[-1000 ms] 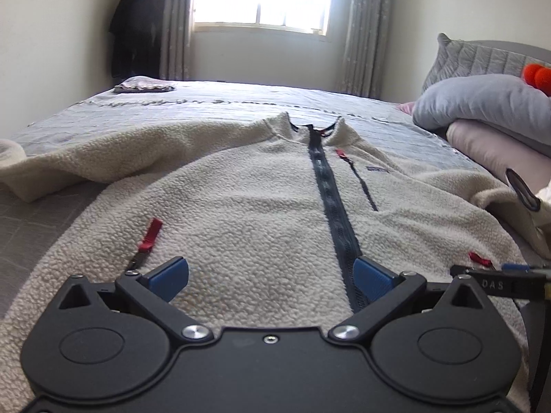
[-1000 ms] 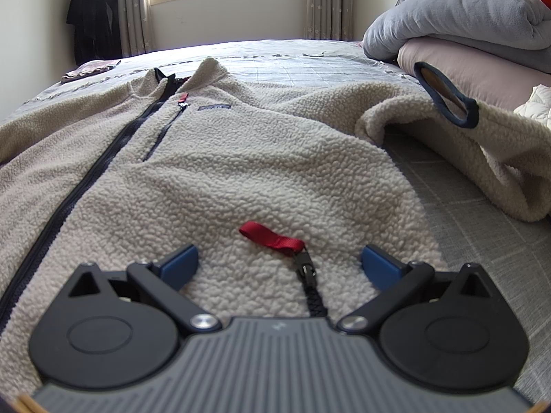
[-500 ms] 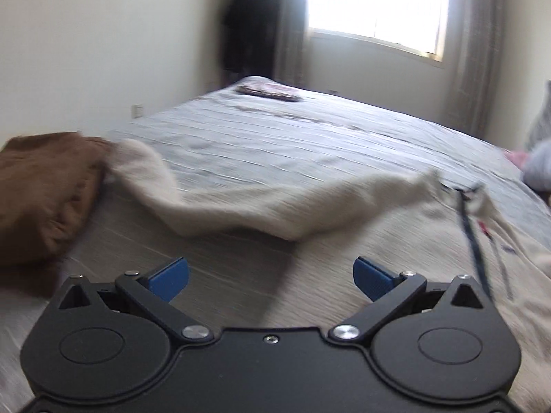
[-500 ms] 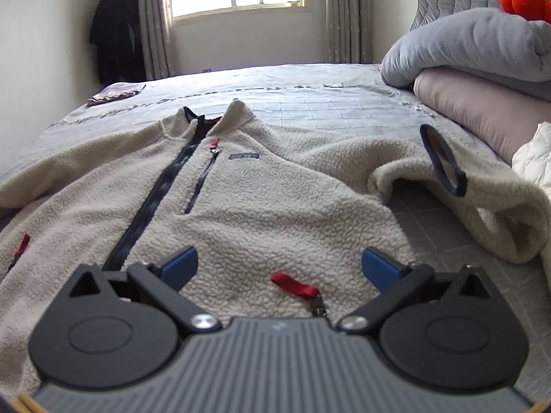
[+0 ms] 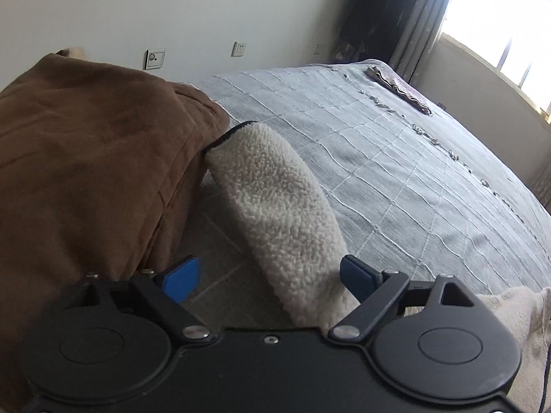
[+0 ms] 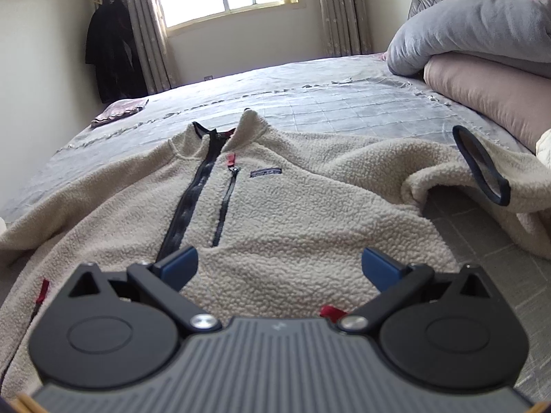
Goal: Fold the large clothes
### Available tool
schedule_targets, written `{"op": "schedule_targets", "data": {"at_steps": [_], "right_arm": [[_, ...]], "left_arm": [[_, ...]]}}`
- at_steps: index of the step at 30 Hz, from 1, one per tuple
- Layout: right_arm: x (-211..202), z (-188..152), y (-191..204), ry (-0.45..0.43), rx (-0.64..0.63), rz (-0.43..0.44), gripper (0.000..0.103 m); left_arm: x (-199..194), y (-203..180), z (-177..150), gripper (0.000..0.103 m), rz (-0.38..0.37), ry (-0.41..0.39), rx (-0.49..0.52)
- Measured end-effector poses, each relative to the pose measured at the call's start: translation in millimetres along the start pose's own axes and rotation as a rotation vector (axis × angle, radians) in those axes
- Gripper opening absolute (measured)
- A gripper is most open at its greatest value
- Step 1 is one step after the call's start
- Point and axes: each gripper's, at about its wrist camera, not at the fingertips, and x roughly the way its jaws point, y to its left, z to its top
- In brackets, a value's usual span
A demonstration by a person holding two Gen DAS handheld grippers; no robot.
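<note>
On the grey bed, the fleece jacket's sleeve runs between the left gripper's just-narrowing, ungripping jaws; the right gripper gapes empty above the jacket's chest.

Black grippers, blue fingers, silver screws

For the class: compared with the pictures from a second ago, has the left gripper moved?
Yes. The left gripper has swung from the fleece jacket's zipped front out to its sleeve beside the brown garment; its jaws have just been closing around the sleeve, pads not yet pressing.
</note>
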Motion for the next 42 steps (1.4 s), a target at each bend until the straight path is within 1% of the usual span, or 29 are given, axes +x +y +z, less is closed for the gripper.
{"op": "schedule_targets", "data": {"at_steps": [1,2,3,4,5,6,8,10,13,14,15,16,17,18,19,20,21,22,23,24,25,26,28,30,33,35,40,41,42], "right_arm": [[3.5,0.2,2.1,0.007,-0.003,-0.003,0.103],[7.7,-0.1,4.2,0.014,-0.006,-0.007,0.103],[10.9,-0.2,5.4,0.019,-0.006,-0.011,0.103],[14.7,-0.5,6.5,0.025,-0.008,-0.015,0.103],[17.6,-0.8,7.7,0.031,-0.010,-0.019,0.103],[19.7,-1.1,8.1,0.034,-0.012,-0.023,0.103],[22.7,-1.5,8.5,0.035,-0.013,-0.033,0.103],[23.7,-1.7,8.3,0.031,-0.010,-0.041,0.103],[21.8,-2.3,9.1,0.015,-0.012,-0.038,0.103],[21.1,-3.0,9.9,0.010,-0.015,-0.038,0.103],[20.8,-3.6,10.8,0.007,-0.019,-0.038,0.103],[20.9,-3.8,11.5,0.004,-0.022,-0.038,0.103],[21.0,-3.9,12.2,0.003,-0.025,-0.038,0.103],[21.7,-4.0,12.8,0.004,-0.026,-0.038,0.103],[22.9,-3.7,13.4,0.006,-0.026,-0.039,0.103],[23.7,-3.8,14.2,0.009,-0.026,-0.038,0.103],[24.4,-3.8,14.9,0.011,-0.027,-0.037,0.103],[25.0,-3.8,15.7,0.012,-0.029,-0.036,0.103],[25.3,-3.8,16.5,0.014,-0.033,-0.035,0.103],[25.3,-4.0,17.3,0.016,-0.038,-0.035,0.103],[25.6,-4.3,18.3,0.018,-0.044,-0.035,0.103],[25.6,-4.4,18.6,0.018,-0.047,-0.036,0.103],[26.0,-4.3,18.7,0.021,-0.050,-0.036,0.103],[25.8,-3.0,18.1,0.023,-0.047,-0.038,0.103],[24.2,0.1,15.9,0.018,-0.039,-0.056,0.103],[21.3,3.6,11.4,0.013,-0.022,-0.076,0.103],[9.0,12.9,-8.2,-0.008,0.019,-0.116,0.103],[5.0,14.8,-14.4,-0.020,0.024,-0.131,0.103],[1.1,16.7,-19.7,-0.031,0.025,-0.146,0.103]], "left_arm": [[8.1,0.4,5.4,0.064,-0.029,0.006,-0.026],[16.8,1.5,9.5,0.048,-0.062,0.032,-0.067],[24.4,1.7,12.6,0.043,-0.078,0.059,-0.105],[28.7,-0.7,15.7,0.026,-0.097,0.066,-0.120],[26.7,-7.6,20.1,0.023,-0.104,0.041,-0.108],[19.5,-16.9,24.5,0.022,-0.103,-0.006,-0.075],[-4.5,-33.7,36.5,0.020,-0.133,-0.138,-0.004],[-34.4,-40.5,51.5,0.020,-0.186,-0.296,0.026],[-70.9,-29.3,70.0,0.020,-0.302,-0.558,0.028],[-78.7,-24.5,72.8,0.020,-0.316,-0.640,0.040],[-80.9,-22.2,75.8,0.021,-0.290,-0.684,0.064],[-76.6,-21.6,78.9,0.021,-0.241,-0.692,0.102],[-68.5,-21.5,80.1,0.025,-0.177,-0.678,0.138],[-57.4,-21.9,79.6,0.025,-0.110,-0.660,0.171],[-46.4,-21.0,78.1,0.032,-0.059,-0.625,0.191],[-31.5,-20.4,77.7,0.042,0.008,-0.569,0.198],[-19.5,-18.9,77.0,0.049,0.073,-0.526,0.192],[-13.4,-16.5,74.0,0.060,0.122,-0.502,0.182],[-10.4,-11.4,69.9,0.066,0.143,-0.496,0.171],[-10.0,-7.4,66.0,0.069,0.144,-0.501,0.158],[-10.3,-4.1,62.8,0.074,0.145,-0.493,0.147],[-11.6,-2.5,60.9,0.075,0.141,-0.480,0.144],[-16.7,-3.7,57.4,0.076,0.109,-0.444,0.149],[-19.1,-16.2,53.8,0.076,0.073,-0.413,0.168],[-40.8,-34.6,35.7,0.076,-0.023,-0.359,0.218],[-57.7,-52.5,19.2,0.076,-0.101,-0.327,0.263],[-103.1,-98.7,-32.2,0.076,-0.290,-0.219,0.347],[-110.8,-108.5,-43.4,0.078,-0.316,-0.199,0.361],[-118.3,-117.8,-54.5,0.082,-0.342,-0.175,0.378]]}}
